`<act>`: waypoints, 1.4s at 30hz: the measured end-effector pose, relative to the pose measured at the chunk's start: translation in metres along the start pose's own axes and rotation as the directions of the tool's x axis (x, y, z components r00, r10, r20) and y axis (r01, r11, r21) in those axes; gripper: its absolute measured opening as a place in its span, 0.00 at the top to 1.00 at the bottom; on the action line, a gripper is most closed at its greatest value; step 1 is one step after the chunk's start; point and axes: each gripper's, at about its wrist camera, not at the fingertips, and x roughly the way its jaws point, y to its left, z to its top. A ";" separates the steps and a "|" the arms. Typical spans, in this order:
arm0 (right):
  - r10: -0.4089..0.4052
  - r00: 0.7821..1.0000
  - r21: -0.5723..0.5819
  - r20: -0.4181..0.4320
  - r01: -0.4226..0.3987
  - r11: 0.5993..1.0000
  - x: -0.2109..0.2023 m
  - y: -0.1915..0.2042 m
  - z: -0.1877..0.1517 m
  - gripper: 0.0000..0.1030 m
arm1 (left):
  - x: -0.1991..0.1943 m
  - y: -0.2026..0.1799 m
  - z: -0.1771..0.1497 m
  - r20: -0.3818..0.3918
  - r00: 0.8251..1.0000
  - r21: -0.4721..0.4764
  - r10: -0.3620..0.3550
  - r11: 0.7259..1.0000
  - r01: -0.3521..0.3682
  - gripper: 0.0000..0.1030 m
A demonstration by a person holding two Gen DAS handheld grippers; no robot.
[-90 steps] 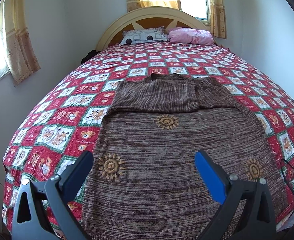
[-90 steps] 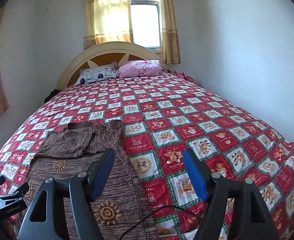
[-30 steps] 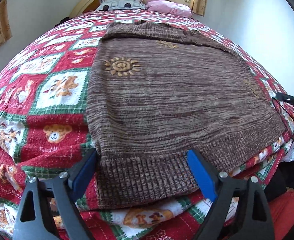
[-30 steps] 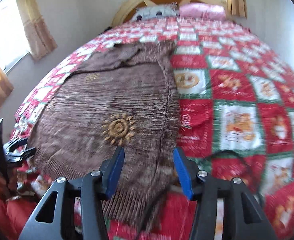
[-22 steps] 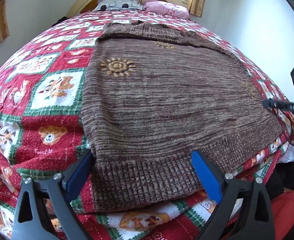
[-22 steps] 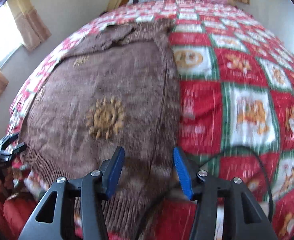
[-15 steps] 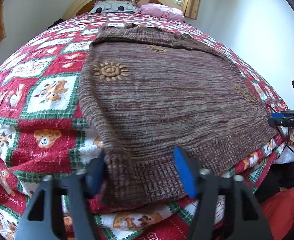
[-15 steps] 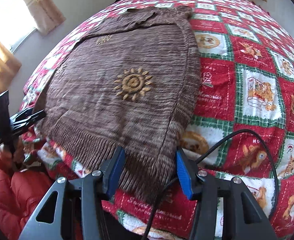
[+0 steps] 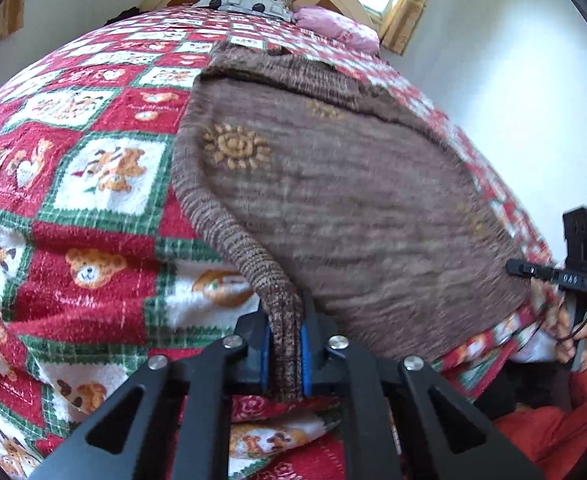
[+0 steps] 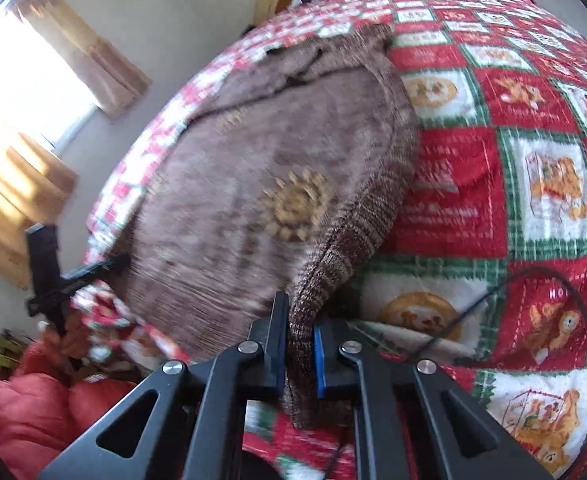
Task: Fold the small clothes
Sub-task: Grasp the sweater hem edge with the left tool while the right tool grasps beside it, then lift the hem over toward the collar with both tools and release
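Gripping sweater [image 9: 353, 200] hem corners, left claw [image 9: 284, 344] and right claw [image 10: 299, 354]

Both the left gripper [image 9: 284, 344] and the right gripper [image 10: 299, 360] are matte black, with triangular cut-outs, round silver screws, and blue pads [image 9: 304, 354]; a thin black cable [image 10: 533, 280] loops beside the right one, and the person wears red clothing [image 9: 565, 436].

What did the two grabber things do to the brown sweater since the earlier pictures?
Both came down to the near hem and closed. The left gripper has just pinched one bottom corner of the brown knitted sweater with sun patterns; the right gripper has just pinched the other corner, bunching the ribbed edge. The sweater otherwise lies spread on the red patchwork bedspread, and the pillows are unmoved.
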 end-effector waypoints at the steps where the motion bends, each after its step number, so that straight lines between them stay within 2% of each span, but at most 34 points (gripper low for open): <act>1: 0.032 0.999 0.022 0.022 -0.032 0.999 -0.005 0.001 0.005 0.90 | -0.003 0.001 0.004 0.009 1.000 -0.016 -0.014 1.000 0.014 0.89; 5: 0.150 0.984 0.108 0.099 -0.160 0.981 -0.014 -0.004 0.028 0.90 | -0.014 -0.002 0.029 0.045 0.998 -0.052 -0.052 0.997 0.054 0.89; 8: 0.206 0.967 0.173 0.150 -0.231 0.958 -0.012 -0.010 0.052 0.90 | -0.016 -0.004 0.058 0.073 0.996 -0.067 -0.052 0.996 0.057 0.89; 11: 0.202 0.957 0.227 0.208 -0.248 0.942 -0.007 -0.022 0.082 0.90 | -0.008 0.001 0.092 0.085 0.996 -0.105 -0.024 0.994 0.032 0.89; 14: 0.183 0.954 0.288 0.238 -0.249 0.925 0.010 -0.041 0.112 0.90 | 0.011 0.010 0.128 0.088 0.995 -0.138 0.056 0.989 -0.044 0.88; 16: 0.154 0.959 0.341 0.237 -0.231 0.911 0.026 -0.059 0.126 0.89 | 0.033 0.024 0.150 0.039 0.992 -0.186 0.120 0.976 -0.111 0.84; 17: 0.137 0.964 0.379 0.229 -0.218 0.899 0.034 -0.068 0.129 0.89 | 0.045 0.033 0.160 0.003 0.994 -0.218 0.113 0.970 -0.110 0.82; 19: 0.141 0.971 0.489 0.191 -0.219 0.845 0.052 -0.088 0.130 0.78 | 0.059 0.049 0.172 -0.049 0.994 -0.262 0.099 0.959 -0.108 0.76; 20: 0.151 0.971 0.529 0.183 -0.227 0.818 0.058 -0.097 0.129 0.74 | 0.062 0.054 0.175 -0.065 0.991 -0.274 0.117 0.953 -0.131 0.69; 22: 0.182 0.954 0.545 0.240 -0.288 0.787 0.060 -0.108 0.127 0.66 | 0.061 0.064 0.182 -0.054 0.986 -0.267 0.156 0.950 -0.164 0.49; 23: 0.181 0.947 0.534 0.265 -0.301 0.790 0.057 -0.110 0.128 0.63 | 0.059 0.069 0.184 -0.043 0.984 -0.260 0.170 0.950 -0.175 0.33; 24: 0.181 0.943 0.525 0.281 -0.309 0.793 0.055 -0.110 0.129 0.57 | 0.055 0.073 0.186 -0.026 0.982 -0.255 0.189 0.948 -0.189 0.28; 26: 0.155 0.937 0.500 0.314 -0.302 0.812 0.044 -0.107 0.131 0.46 | 0.045 0.079 0.184 0.016 0.973 -0.237 0.229 0.946 -0.219 0.28; 27: 0.117 0.939 0.475 0.322 -0.267 0.838 0.035 -0.101 0.131 0.38 | 0.041 0.080 0.183 0.032 0.967 -0.210 0.254 0.947 -0.242 0.28; 28: 0.066 0.945 0.433 0.320 -0.208 0.877 0.027 -0.093 0.133 0.34 | 0.040 0.078 0.183 0.041 0.958 -0.159 0.283 0.949 -0.273 0.28; 30: -0.039 0.955 0.292 0.293 -0.050 0.955 0.012 -0.066 0.136 0.33 | 0.039 0.074 0.178 0.055 0.940 -0.029 0.337 0.942 -0.336 0.28; 32: -0.120 0.954 0.156 0.275 0.078 0.985 0.003 -0.047 0.133 0.33 | 0.039 0.062 0.164 0.084 0.914 0.141 0.397 0.903 -0.406 0.27; 33: -0.166 0.946 0.084 0.278 0.148 0.985 0.000 -0.036 0.129 0.34 | 0.040 0.056 0.156 0.105 0.896 0.233 0.431 0.865 -0.444 0.25; 35: -0.285 0.909 -0.062 0.304 0.317 0.946 -0.005 -0.016 0.117 0.34 | 0.046 0.043 0.138 0.176 0.845 0.405 0.505 0.745 -0.529 0.21; 36: -0.337 0.884 -0.105 0.324 0.387 0.916 -0.005 -0.008 0.113 0.34 | 0.050 0.040 0.134 0.200 0.828 0.454 0.523 0.700 -0.552 0.20; 37: -0.359 0.873 -0.124 0.331 0.417 0.900 -0.005 -0.007 0.105 0.34 | 0.056 0.036 0.129 0.208 0.822 0.503 0.530 0.663 -0.555 0.20; 38: -0.362 0.872 -0.130 0.329 0.421 0.897 -0.005 -0.007 0.101 0.34 | 0.062 0.032 0.126 0.196 0.831 0.544 0.521 0.648 -0.534 0.20; 39: -0.352 0.878 -0.126 0.324 0.408 0.904 -0.003 -0.008 0.101 0.34 | 0.067 0.029 0.126 0.186 0.842 0.573 0.507 0.640 -0.512 0.20; 42: -0.317 0.897 -0.059 0.308 0.350 0.935 0.003 -0.016 0.104 0.34 | 0.077 0.013 0.131 0.230 0.841 0.622 0.489 0.591 -0.514 0.20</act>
